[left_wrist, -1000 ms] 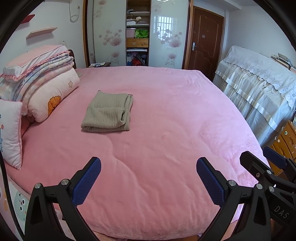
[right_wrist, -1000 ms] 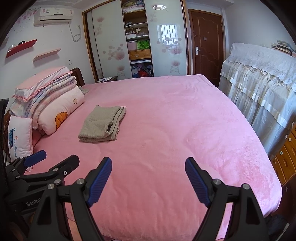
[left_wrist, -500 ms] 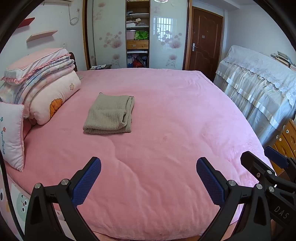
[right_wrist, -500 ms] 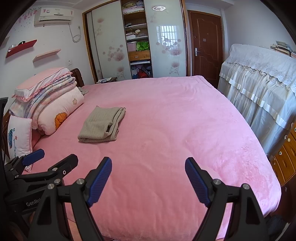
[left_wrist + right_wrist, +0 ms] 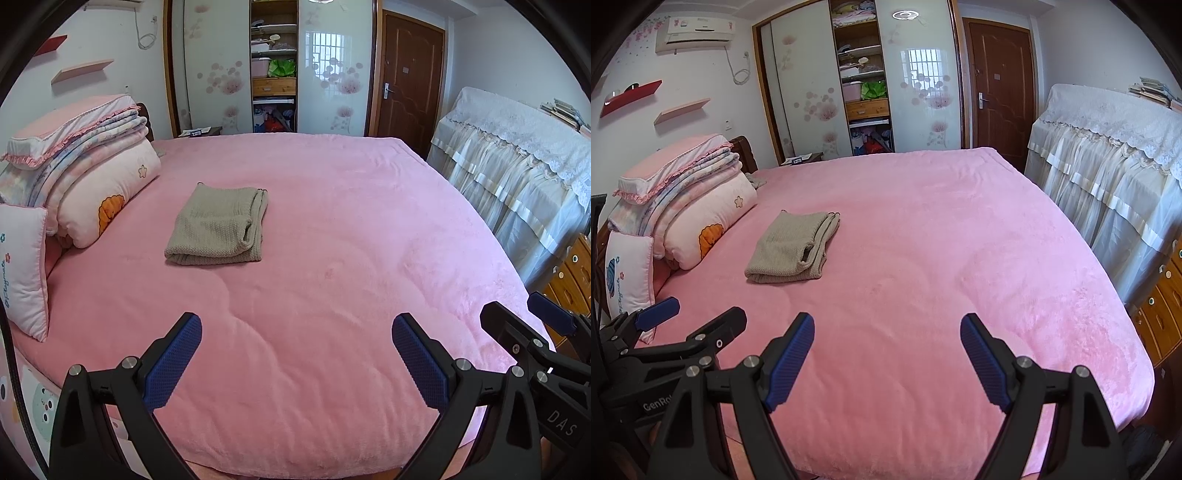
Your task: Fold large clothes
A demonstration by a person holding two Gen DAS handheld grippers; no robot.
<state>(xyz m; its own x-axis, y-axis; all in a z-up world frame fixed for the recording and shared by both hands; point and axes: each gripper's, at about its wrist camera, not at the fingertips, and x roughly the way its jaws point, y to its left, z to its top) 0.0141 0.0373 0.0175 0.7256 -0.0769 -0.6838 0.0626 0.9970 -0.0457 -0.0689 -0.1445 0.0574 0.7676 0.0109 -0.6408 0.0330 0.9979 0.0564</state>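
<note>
Pink fuzzy bed (image 5: pixel 332 258) is filling the room. A knitted beige sweater (image 5: pixel 218 232), folded square, is lying far left. Left gripper (image 5: pixel 297 354) and right gripper (image 5: pixel 886 354) are hovering wide, holding nothing.

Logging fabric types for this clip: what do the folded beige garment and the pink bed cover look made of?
Folded beige garment: apparently a chunky knit, matte, with a visible waffle-like stitch texture. Pink bed cover: probably plush fleece, with soft sheen and shallow quilted dimples.

Open pink bed (image 5: pixel 332 258) ahead; stacked bedding (image 5: pixel 85 166) left, folded garment (image 5: pixel 218 232) mid-bed
</note>
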